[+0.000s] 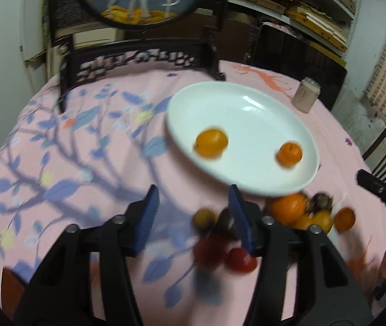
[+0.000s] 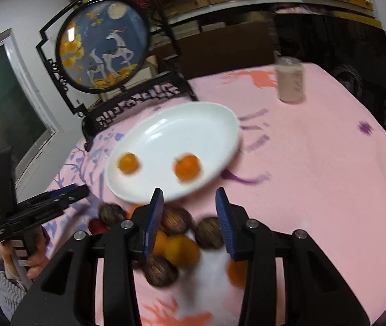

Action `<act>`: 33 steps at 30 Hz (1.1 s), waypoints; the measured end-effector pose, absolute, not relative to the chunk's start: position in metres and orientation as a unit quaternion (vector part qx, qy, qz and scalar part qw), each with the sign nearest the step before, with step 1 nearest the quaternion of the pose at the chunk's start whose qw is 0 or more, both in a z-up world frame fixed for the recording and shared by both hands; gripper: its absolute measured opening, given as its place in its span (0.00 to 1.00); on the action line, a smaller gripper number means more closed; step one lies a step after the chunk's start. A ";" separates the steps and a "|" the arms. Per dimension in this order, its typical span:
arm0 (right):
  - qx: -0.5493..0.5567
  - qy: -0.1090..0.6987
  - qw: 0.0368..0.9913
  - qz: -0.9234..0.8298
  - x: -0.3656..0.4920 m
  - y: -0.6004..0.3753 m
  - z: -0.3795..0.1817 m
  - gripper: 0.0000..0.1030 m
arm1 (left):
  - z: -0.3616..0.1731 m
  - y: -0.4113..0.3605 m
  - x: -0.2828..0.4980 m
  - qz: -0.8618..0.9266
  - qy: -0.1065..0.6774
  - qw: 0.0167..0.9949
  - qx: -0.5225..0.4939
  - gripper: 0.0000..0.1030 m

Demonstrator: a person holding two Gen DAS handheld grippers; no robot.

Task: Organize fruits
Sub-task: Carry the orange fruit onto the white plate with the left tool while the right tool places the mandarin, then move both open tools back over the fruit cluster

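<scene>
Left to right: the left gripper (image 1: 193,212) hovers over the pink-clothed table (image 1: 84,141), its jaws apart and empty. Beyond it the white plate (image 1: 247,108), set toward the table's far edge, carries two oranges (image 1: 211,142). The loose fruit pile (image 2: 176,239) lies just before the plate's near rim. The right gripper (image 2: 190,212) hangs over that pile, jaws apart, nothing gripped. Step in hand, apparently: picking the next fruit; the next move calls for lowering around one piece.
</scene>
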State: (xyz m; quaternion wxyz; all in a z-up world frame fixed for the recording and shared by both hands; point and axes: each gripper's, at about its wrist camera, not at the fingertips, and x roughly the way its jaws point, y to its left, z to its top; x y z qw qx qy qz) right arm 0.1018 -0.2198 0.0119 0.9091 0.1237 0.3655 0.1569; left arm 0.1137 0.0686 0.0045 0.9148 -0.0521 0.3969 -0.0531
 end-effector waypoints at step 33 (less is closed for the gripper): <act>0.108 0.499 0.814 0.278 0.166 -0.145 -0.018 0.56 | -0.007 0.050 0.114 -0.083 0.408 0.909 -0.010 0.77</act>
